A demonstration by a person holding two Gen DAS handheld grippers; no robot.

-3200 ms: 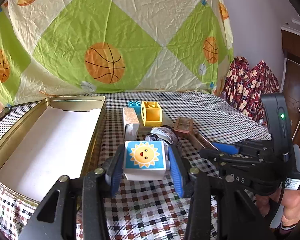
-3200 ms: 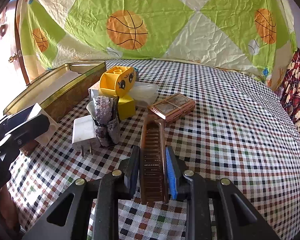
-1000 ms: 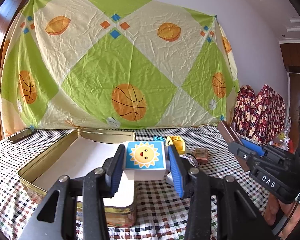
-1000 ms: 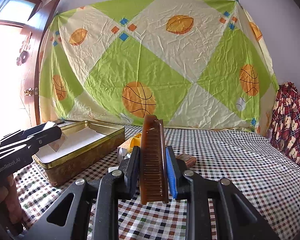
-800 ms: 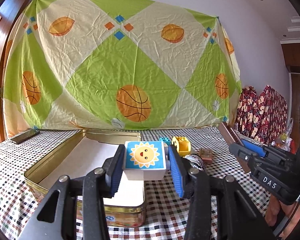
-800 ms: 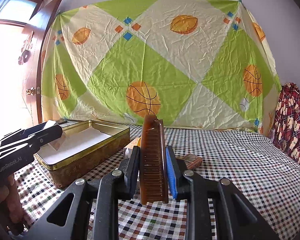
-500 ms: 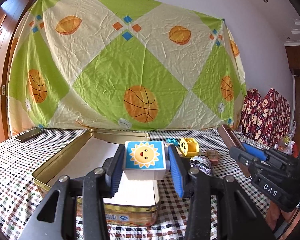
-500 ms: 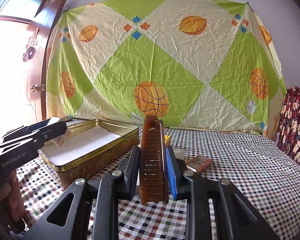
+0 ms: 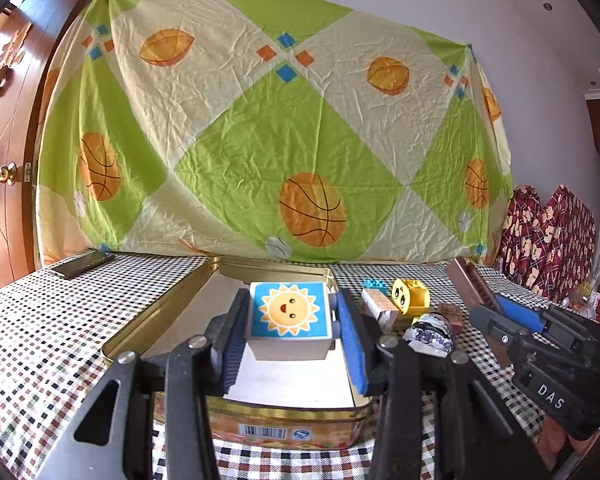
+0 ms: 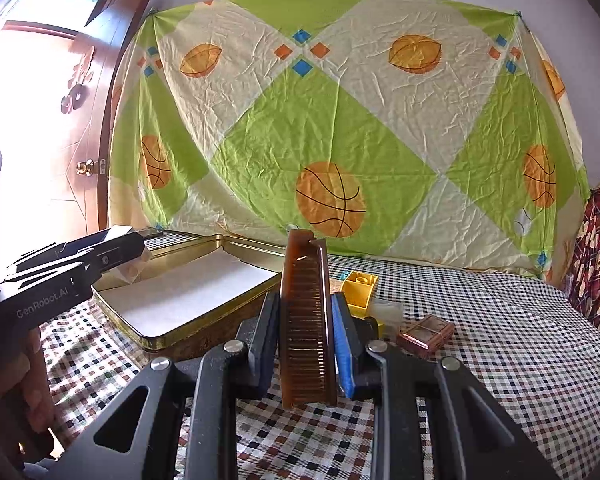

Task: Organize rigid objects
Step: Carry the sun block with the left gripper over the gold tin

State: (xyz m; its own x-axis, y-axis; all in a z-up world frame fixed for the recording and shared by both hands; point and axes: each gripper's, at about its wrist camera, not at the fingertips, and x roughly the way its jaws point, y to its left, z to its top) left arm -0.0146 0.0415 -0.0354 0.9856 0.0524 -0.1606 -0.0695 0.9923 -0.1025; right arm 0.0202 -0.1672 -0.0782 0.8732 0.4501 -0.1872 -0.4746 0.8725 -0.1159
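My left gripper [image 9: 290, 334] is shut on a white block with a sun picture [image 9: 288, 312], held in the air over the near end of the open gold tin [image 9: 260, 416]. The tin's white floor [image 9: 292, 380] is bare. My right gripper [image 10: 306, 330] is shut on a brown comb [image 10: 307, 316] that stands on edge between the pads, to the right of the tin [image 10: 204, 322]. In the right wrist view the left gripper [image 10: 136, 250] hangs over the tin's left side. The comb [image 9: 466, 280] and right gripper [image 9: 488, 304] show at the right of the left wrist view.
On the checked tablecloth [image 10: 500, 360] right of the tin lie a yellow face block [image 9: 410, 298], a patterned roll [image 9: 430, 330], a small brown box [image 10: 425, 335], a blue brick [image 9: 375, 284] and a clear lid. A phone [image 9: 80, 264] lies far left. A basketball-print sheet [image 9: 260, 140] hangs behind.
Both grippers have lifted off the table with the sun block and the comb, then shifted left: the tin now lies under the left gripper, and the loose items have slid right in both views.
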